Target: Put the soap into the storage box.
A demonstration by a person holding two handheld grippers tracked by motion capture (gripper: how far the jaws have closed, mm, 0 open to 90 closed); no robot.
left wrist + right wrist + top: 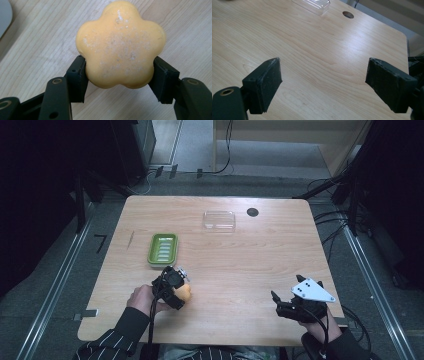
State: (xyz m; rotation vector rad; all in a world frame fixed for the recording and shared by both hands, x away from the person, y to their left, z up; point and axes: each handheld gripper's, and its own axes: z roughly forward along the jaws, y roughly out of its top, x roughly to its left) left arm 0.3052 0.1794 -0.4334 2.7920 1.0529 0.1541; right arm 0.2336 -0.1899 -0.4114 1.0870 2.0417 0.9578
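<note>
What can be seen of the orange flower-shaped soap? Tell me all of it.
The soap is a pale orange bar shaped like a five-petalled flower, matte, with whitish powdery scuffs across its flat face. It is whole and faces the left tool's camera. The left tool is shut on it, pads pressing two opposite sides, above the wooden table, just in front of the green dish.

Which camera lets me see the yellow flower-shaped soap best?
The left gripper view: the yellow flower-shaped soap shows big and close between the left gripper's fingers. In the high view the soap is a small peek beside that gripper.
</note>
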